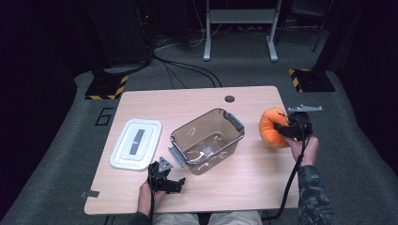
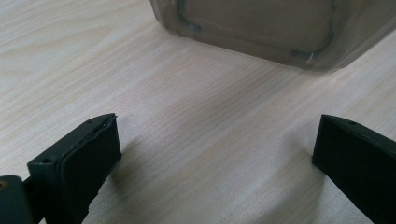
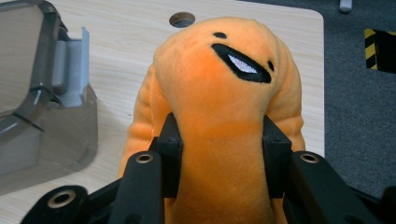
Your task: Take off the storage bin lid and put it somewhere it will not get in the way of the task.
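Dim room, grey carpet, light wooden table (image 1: 263, 178) with a round cable hole at its far edge. Smoky transparent plastic bin (image 1: 208, 140) with grey latch handles sits mid-table, open and set diagonally; its white rectangular lid (image 1: 136, 143) lies flat to the left. Orange plush toy (image 1: 273, 127) is at the right side of the table, right of the bin, clamped by the right gripper (image 1: 285, 129). Right gripper view adds detail: both jaws press into the plush (image 3: 224, 112), its embroidered black mouth and eyes face up, long axis running away from the gripper. Left gripper (image 1: 174, 184) rests near the front-left edge, jaws spread wide and holding nothing; left gripper view shows bare tabletop (image 2: 196, 121) between them and the bin's base (image 2: 266, 32) just beyond.
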`<state>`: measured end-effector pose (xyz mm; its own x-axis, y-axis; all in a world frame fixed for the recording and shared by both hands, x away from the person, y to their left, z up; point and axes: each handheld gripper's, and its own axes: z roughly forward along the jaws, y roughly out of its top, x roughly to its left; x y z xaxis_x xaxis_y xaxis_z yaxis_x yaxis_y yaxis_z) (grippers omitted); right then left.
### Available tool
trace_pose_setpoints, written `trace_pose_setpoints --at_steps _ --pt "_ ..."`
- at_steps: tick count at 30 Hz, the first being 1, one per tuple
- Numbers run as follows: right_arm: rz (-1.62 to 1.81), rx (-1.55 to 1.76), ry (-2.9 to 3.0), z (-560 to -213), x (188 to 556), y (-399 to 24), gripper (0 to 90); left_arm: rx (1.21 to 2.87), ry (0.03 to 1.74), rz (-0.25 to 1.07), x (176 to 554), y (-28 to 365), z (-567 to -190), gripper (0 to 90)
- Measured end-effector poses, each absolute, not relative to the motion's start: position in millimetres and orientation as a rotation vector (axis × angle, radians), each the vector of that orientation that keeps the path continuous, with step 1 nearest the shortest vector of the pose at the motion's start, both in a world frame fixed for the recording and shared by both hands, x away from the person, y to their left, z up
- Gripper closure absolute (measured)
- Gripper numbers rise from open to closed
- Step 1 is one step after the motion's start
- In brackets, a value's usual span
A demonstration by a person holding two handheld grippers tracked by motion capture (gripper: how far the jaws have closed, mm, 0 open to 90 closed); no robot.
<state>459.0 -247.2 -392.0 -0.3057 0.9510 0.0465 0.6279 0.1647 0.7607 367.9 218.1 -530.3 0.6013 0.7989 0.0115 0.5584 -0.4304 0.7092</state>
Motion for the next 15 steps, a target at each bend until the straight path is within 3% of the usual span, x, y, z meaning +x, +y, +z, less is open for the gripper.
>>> trace_pose_setpoints --at_steps 15 --pt "0.981 1.411 2.025 -368.2 456.3 -236.8 60.8 2.149 1.069 0.457 367.8 218.0 -530.4 0.7"
